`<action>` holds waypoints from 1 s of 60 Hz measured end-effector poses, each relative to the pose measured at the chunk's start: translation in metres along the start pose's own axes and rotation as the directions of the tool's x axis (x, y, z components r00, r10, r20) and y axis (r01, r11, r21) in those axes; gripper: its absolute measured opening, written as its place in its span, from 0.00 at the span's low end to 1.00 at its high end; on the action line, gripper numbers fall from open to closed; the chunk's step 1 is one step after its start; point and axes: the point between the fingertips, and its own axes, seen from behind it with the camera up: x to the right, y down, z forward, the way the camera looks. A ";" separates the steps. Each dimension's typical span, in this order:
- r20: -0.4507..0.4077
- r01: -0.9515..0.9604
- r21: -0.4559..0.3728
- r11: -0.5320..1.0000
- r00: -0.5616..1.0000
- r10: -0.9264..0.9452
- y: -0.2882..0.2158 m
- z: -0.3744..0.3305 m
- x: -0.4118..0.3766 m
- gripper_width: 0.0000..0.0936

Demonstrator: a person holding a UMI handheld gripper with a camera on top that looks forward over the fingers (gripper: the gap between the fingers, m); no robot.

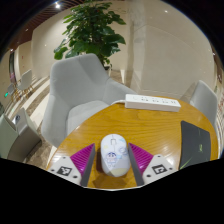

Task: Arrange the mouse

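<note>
Mouse [114, 153]: white, lying on the round wooden table [100, 125], between the two fingers and reaching a little ahead of them.
Progress: early or middle of the job, by judgement; mouse on the tabletop and framed by the claw, no sign of a lift, final spot not evident.
Left to do: probably closing on the mouse, then shifting or turning it to its place, perhaps nearer the laptop [194, 142].
Gripper [113, 160]: fingers apart, magenta pads [84, 158] flanking the mouse on both sides.
Contact: cannot tell for certain; thin gaps seem to show at each side, so not clamped.
Support: mouse resting on the table by its own weight.
Surroundings: white power strip [152, 102] at the far edge of the table, grey chair [75, 85] beyond it, potted plant [92, 30] further back.
</note>
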 end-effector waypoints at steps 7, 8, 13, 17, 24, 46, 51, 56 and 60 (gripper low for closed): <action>0.010 0.036 -0.002 0.999 0.999 -0.036 0.000 0.000 -0.002 0.48; 0.009 0.046 -0.003 0.999 0.999 -0.046 0.000 0.000 -0.002 0.47; 0.030 0.031 -0.011 0.999 0.999 -0.031 0.000 -0.005 -0.005 0.41; 0.033 0.015 -0.010 1.000 0.999 -0.014 -0.007 -0.019 -0.004 0.40; 0.022 0.005 0.055 0.998 1.000 -0.006 -0.042 -0.054 0.018 0.40; -0.244 -0.087 0.122 0.989 0.963 0.114 -0.065 -0.075 0.280 0.40; -0.277 -0.118 0.076 0.990 0.951 0.135 -0.027 -0.060 0.317 0.41; -0.268 -0.140 0.038 0.989 0.952 0.145 0.004 -0.051 0.329 0.41; -0.261 -0.151 0.022 0.988 0.954 0.151 0.019 -0.045 0.331 0.41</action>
